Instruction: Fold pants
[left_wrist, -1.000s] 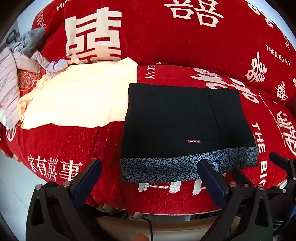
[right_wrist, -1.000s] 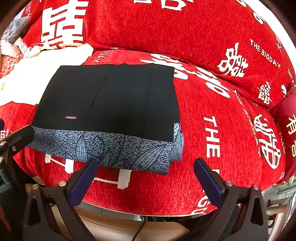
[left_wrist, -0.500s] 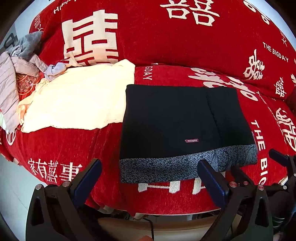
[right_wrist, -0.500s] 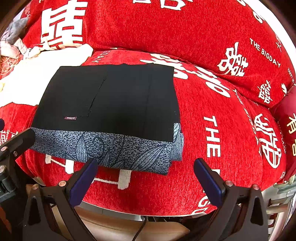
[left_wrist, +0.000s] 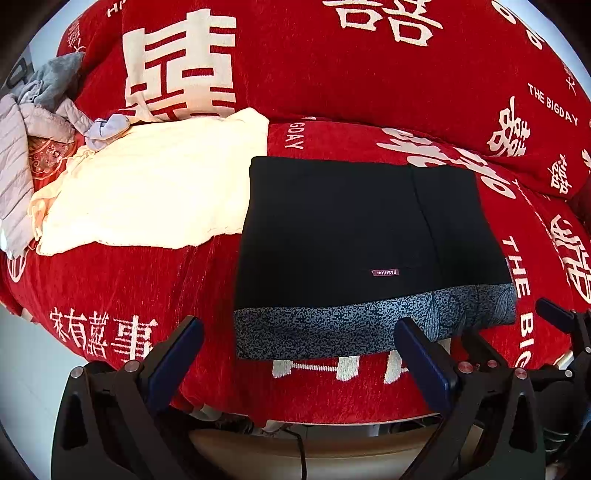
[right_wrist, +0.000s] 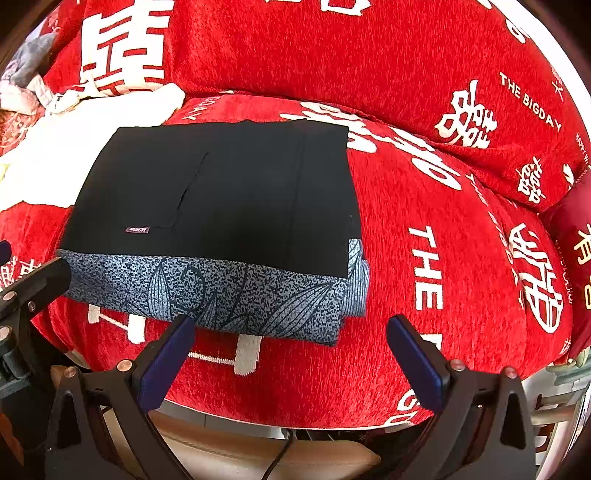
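Right wrist: pants (right_wrist: 221, 206) folded, edges squared

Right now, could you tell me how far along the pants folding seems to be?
It looks essentially done. The black pants lie as a flat, squared rectangle on the red sofa cover, patterned waistband along the near edge. Nothing is in hand: the left gripper and right gripper both sit open, short of the fabric. At most, some edge tidying may remain.
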